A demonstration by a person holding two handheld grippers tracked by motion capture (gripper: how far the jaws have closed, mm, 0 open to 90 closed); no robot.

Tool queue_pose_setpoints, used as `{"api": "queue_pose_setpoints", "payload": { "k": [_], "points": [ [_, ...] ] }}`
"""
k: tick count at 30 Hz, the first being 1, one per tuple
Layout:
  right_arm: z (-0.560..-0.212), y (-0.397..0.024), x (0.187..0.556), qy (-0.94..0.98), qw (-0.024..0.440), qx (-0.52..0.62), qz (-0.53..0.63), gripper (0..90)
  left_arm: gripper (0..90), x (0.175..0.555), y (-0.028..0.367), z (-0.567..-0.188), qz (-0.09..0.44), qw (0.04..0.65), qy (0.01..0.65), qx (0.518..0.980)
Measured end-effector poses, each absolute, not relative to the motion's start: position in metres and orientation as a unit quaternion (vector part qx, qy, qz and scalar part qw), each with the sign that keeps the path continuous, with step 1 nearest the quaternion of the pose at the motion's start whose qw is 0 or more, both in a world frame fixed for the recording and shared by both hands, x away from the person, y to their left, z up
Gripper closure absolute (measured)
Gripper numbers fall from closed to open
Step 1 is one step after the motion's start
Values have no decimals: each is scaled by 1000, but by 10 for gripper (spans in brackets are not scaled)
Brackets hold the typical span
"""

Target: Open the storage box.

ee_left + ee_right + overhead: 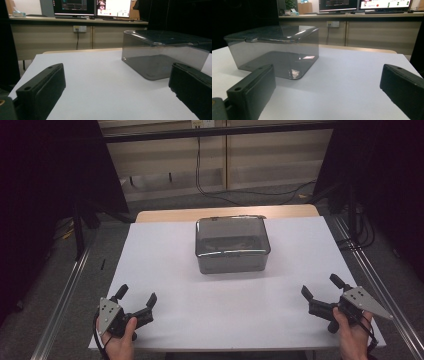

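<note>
At the centre of the high view, slightly above the middle: a smoky see-through box [232,245] with its lid on, standing on the white table [165,250], long side running left to right across the frame. Something dark and indistinct inside (too blurred to name).

At the lower left of that view: the left gripper [136,298], held in a hand [119,340] at the near edge of the table, jaws spread wide with nothing between them, aimed toward the upper right. At the lower right: the right gripper [321,286], held in the other hand [352,335], jaws likewise wide apart and empty, aimed toward the upper left.

From the left gripper, the box lies up and to the right; from the right gripper, up and to the left. Both well apart from it, with bare table between, and roughly equally far (neither hand clearly nearer).

In the left gripper view: the box [165,55] at the right of the frame, one corner turned toward the camera, beyond the two black jaws. In the right gripper view: the box [274,50] at the left of the frame, again corner-on, lid edge visible along the top.

Judging from this layout: a reach inward from both sides toward the short ends of the box, or toward the lid, seems the likely next move.
</note>
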State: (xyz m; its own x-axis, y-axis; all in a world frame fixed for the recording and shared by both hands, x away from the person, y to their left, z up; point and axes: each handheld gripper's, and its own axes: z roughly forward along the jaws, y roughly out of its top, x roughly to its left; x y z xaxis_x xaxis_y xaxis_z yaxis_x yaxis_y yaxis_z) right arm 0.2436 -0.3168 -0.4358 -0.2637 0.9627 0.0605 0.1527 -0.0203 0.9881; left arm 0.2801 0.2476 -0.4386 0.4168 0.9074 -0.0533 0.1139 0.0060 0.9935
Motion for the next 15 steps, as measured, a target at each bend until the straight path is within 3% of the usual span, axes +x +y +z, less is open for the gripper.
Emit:
{"api": "queue_pose_setpoints", "payload": {
  "k": [15],
  "points": [
    [-438,-316,245,590,377,476,532,2,20,283,247,-440,347,572,421,613]
  ]
}}
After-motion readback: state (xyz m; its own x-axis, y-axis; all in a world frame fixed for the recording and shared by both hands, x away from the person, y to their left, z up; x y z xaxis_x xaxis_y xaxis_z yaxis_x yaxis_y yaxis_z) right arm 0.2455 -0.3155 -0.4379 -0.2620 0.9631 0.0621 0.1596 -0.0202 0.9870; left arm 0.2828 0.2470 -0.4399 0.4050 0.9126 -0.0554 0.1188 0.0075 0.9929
